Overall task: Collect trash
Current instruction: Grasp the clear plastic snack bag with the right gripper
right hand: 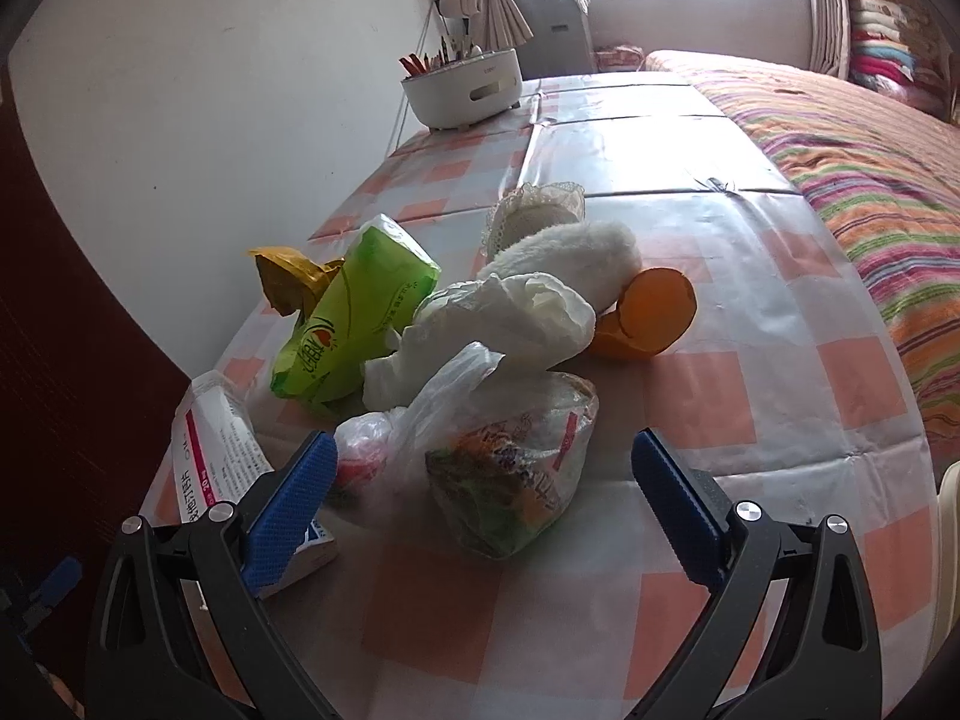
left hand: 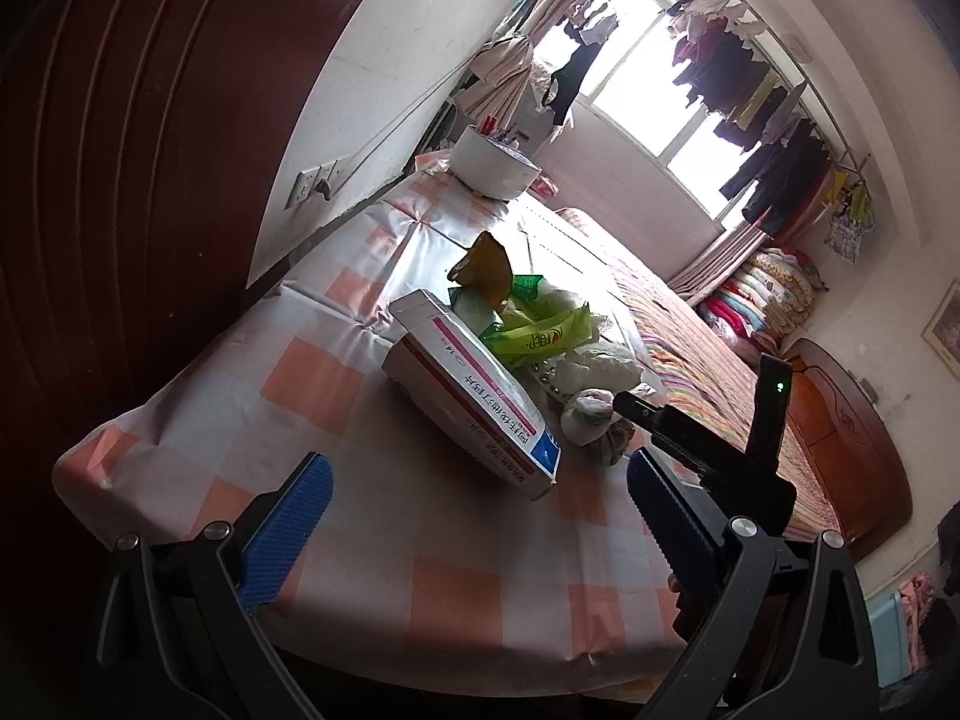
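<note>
Two grippers, left gripper (left hand: pixel 480 480) and right gripper (right hand: pixel 483 462), hover with fingers apart over a checkered table (right hand: pixel 690 420). Trash pile (right hand: pixel 456 324) sits mid-table; its medicine box (left hand: pixel 474 402) lies flat, long axis running away diagonally.

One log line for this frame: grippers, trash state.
left gripper: open, empty | right gripper: open, empty, facing clear plastic bag | medicine box, green wrapper: on table, uncollected
</note>
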`<action>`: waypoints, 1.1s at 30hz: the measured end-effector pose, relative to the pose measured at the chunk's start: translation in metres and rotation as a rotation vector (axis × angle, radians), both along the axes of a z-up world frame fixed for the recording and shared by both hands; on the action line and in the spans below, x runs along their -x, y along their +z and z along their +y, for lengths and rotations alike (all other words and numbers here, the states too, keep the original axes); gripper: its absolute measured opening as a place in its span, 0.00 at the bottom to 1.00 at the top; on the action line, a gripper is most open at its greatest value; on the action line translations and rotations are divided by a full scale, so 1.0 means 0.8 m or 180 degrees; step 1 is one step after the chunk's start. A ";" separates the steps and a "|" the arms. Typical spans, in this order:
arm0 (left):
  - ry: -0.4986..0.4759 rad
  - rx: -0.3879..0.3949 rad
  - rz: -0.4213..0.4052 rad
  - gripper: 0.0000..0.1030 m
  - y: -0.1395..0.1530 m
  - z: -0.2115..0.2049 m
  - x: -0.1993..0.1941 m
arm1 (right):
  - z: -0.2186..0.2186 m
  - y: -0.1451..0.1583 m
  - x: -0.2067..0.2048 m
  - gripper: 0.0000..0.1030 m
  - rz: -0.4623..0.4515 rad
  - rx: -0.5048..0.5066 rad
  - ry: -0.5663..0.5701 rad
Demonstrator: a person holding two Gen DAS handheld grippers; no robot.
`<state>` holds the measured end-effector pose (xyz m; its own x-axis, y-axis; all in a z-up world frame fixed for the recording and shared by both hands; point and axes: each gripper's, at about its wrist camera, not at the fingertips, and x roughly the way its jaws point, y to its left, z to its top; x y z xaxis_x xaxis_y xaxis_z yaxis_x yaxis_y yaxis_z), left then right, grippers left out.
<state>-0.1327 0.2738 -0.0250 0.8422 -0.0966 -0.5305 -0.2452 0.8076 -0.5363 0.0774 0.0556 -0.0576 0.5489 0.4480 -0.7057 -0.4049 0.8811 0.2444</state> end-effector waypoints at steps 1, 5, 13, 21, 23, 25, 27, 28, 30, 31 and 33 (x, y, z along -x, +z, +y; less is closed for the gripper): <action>-0.0001 -0.0002 -0.0003 0.93 0.001 0.000 0.001 | 0.002 -0.003 -0.006 0.95 0.0039 -0.0012 -0.0033; -0.0006 -0.0013 0.0001 0.93 0.001 -0.001 0.002 | 0.017 -0.015 -0.023 0.95 0.0169 0.0034 -0.0025; -0.0044 -0.0052 0.0011 0.93 0.004 -0.007 -0.002 | 0.033 -0.015 -0.024 0.63 0.0089 0.0180 0.0083; -0.0082 -0.0064 0.0066 0.93 0.003 -0.018 -0.012 | 0.007 -0.013 -0.009 0.49 0.0051 0.0023 0.0110; -0.0068 -0.0083 0.0083 0.93 0.004 -0.021 -0.015 | -0.001 -0.010 -0.002 0.49 0.0041 -0.0034 0.0115; -0.0034 -0.0108 0.0103 0.93 0.005 -0.021 -0.020 | -0.009 -0.006 0.006 0.49 0.0003 -0.0063 0.0105; 0.0001 -0.0154 0.0138 0.93 0.004 -0.022 -0.024 | -0.022 0.000 0.015 0.49 -0.0014 -0.0147 0.0098; 0.0009 -0.0178 0.0147 0.93 0.005 -0.023 -0.028 | -0.027 0.004 0.020 0.49 -0.0041 -0.0164 0.0092; 0.0024 -0.0222 0.0193 0.93 0.007 -0.027 -0.037 | -0.039 0.012 0.031 0.49 -0.0078 -0.0222 0.0078; 0.0024 -0.0230 0.0215 0.93 0.008 -0.028 -0.042 | -0.044 0.016 0.036 0.49 -0.0087 -0.0259 0.0077; 0.0054 -0.0247 0.0277 0.93 0.010 -0.031 -0.054 | -0.055 0.025 0.048 0.49 -0.0129 -0.0296 0.0072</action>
